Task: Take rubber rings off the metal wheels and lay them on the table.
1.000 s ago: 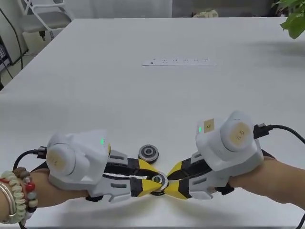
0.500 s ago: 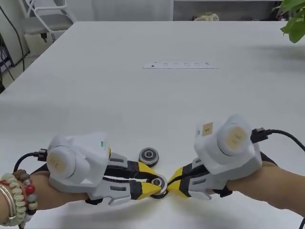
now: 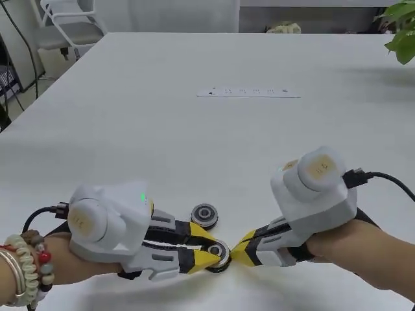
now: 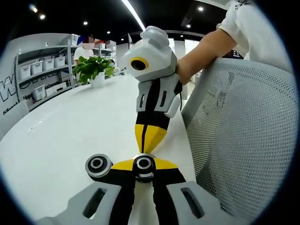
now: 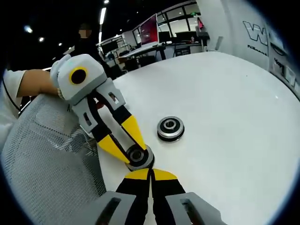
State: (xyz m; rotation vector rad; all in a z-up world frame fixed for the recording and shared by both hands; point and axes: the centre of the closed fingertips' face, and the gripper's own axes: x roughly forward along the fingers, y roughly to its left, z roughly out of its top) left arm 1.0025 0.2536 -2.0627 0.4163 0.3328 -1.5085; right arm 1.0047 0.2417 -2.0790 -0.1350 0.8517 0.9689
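Observation:
My left gripper [image 3: 217, 251] is shut on a small metal wheel [image 3: 218, 250] with a dark rubber ring, held just above the white table [image 3: 194, 142]. In the left gripper view the held wheel [image 4: 144, 165] sits between my yellow tips. My right gripper [image 3: 238, 250] comes in from the right, shut, with its tips against that wheel's rim [image 5: 138, 156]. I cannot tell whether the tips pinch the ring. A second wheel [image 3: 205, 214] lies flat on the table just behind; it is also in the left gripper view [image 4: 98, 165] and the right gripper view [image 5: 170, 127].
A white power strip [image 3: 248, 92] lies mid-table farther back. A potted plant [image 3: 402, 19] stands at the far right corner and a chair [image 3: 65, 19] at the far left. A mesh chair back [image 4: 243, 140] is close behind the table's near edge.
The right gripper's body has tilted up and moved slightly right while its tips stay at the wheel. The left gripper keeps its hold. The head camera has shifted.

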